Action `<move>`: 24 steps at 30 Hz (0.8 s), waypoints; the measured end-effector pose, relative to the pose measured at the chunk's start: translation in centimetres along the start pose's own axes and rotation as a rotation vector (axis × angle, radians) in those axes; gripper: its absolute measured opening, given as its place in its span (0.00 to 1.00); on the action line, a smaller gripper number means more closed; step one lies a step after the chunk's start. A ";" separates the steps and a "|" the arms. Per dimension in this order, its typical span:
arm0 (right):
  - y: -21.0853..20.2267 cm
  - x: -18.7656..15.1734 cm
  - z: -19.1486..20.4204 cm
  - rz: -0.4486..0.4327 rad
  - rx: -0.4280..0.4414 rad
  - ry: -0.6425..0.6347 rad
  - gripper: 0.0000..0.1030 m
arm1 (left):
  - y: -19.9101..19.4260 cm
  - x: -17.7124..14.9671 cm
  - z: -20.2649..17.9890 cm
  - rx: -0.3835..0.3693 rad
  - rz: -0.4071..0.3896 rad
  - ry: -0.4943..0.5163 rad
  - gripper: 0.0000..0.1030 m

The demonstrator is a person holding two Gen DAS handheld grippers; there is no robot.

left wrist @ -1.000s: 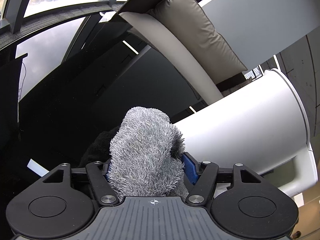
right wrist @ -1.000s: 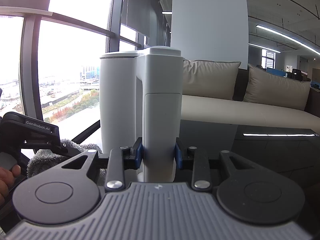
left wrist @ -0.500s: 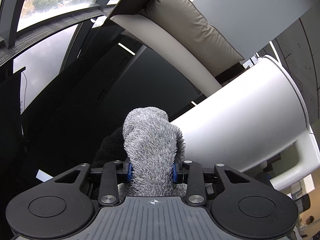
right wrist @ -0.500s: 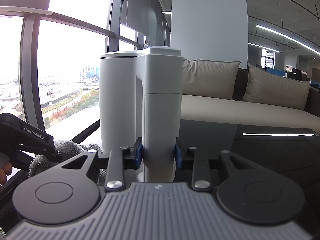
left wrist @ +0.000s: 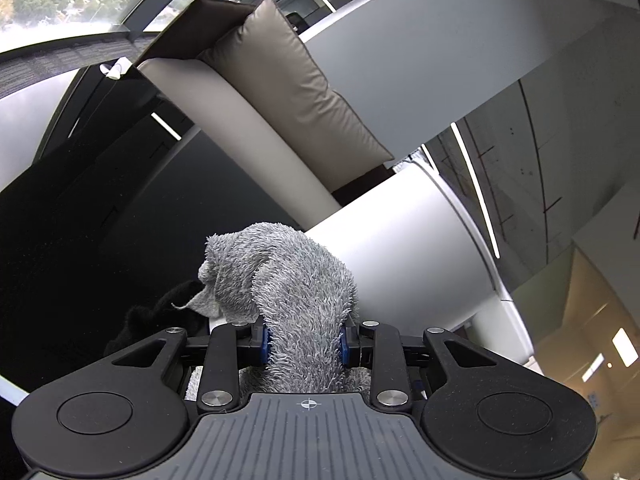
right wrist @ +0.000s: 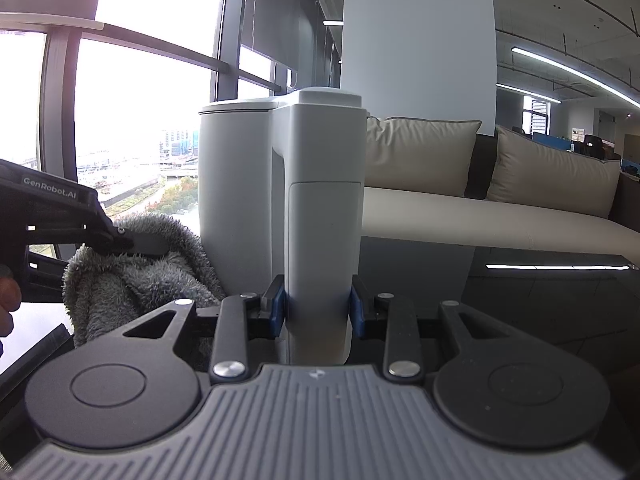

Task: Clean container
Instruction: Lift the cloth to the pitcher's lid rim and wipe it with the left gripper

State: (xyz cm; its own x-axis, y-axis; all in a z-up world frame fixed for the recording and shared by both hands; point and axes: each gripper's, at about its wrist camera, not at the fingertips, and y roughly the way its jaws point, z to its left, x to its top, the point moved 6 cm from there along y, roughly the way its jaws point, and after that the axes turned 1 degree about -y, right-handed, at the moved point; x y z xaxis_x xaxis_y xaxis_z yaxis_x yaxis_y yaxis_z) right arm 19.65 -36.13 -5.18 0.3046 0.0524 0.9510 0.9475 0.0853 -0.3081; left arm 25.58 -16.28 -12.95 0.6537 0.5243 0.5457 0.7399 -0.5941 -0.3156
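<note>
A tall white container (right wrist: 236, 176) with a thick handle (right wrist: 324, 216) stands upright on a dark glossy table (right wrist: 500, 296). My right gripper (right wrist: 318, 310) is shut on the lower part of that handle. My left gripper (left wrist: 304, 340) is shut on a fluffy grey cloth (left wrist: 296, 280), which lies against the container's white side (left wrist: 408, 248). In the right wrist view the cloth (right wrist: 136, 268) bunches at the container's left, low down, with the left gripper's black body (right wrist: 60, 212) over it. A person's hand (right wrist: 6, 300) shows at the left edge.
A beige sofa (right wrist: 500, 224) with cushions (right wrist: 420, 152) runs behind the table. Large windows (right wrist: 140, 128) fill the left side. A white pillar (right wrist: 416, 40) rises behind the container. The black table surface (left wrist: 100, 240) spreads left of the cloth.
My left gripper closed on the grey cloth, then lifted and swung with it toward the container's side. The right gripper and the container stayed still.
</note>
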 end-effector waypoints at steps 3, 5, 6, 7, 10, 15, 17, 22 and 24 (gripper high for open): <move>0.0 0.1 0.0 0.001 -0.004 -0.001 0.32 | 0.0 0.0 -1.0 -0.029 -0.024 0.023 0.25; 0.0 0.2 0.0 0.000 -0.014 -0.003 0.32 | 0.2 0.2 -1.6 -0.053 -0.046 0.045 0.25; 0.0 0.2 0.1 0.000 -0.019 -0.004 0.32 | 0.4 0.4 -1.7 -0.064 -0.058 0.058 0.25; 0.1 0.2 0.1 0.000 -0.020 -0.004 0.32 | 0.3 0.5 -2.2 -0.070 -0.079 0.076 0.25; 0.1 0.2 0.1 0.001 -0.024 -0.006 0.32 | 0.5 0.5 -3.0 -0.084 -0.115 0.091 0.26; 0.1 0.1 0.3 0.003 -0.042 -0.025 0.32 | 0.0 1.3 -4.3 -0.145 -0.169 0.117 0.26; 0.2 0.0 0.2 0.002 -0.036 -0.022 0.32 | -0.6 1.7 -5.1 -0.179 -0.198 0.127 0.26; 0.2 -0.1 0.1 0.001 -0.035 -0.024 0.32 | -0.5 1.9 -5.5 -0.185 -0.218 0.110 0.26; 0.2 -0.2 0.1 0.001 -0.034 -0.022 0.32 | -0.3 1.8 -5.1 -0.184 -0.210 0.094 0.26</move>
State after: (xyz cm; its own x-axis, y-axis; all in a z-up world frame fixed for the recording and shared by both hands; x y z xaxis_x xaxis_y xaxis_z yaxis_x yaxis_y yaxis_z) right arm 19.81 -36.02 -5.42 0.3041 0.0746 0.9497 0.9499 0.0516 -0.3082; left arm 25.71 -18.25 -7.84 0.4655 0.5933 0.6567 0.8105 -0.5839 -0.0470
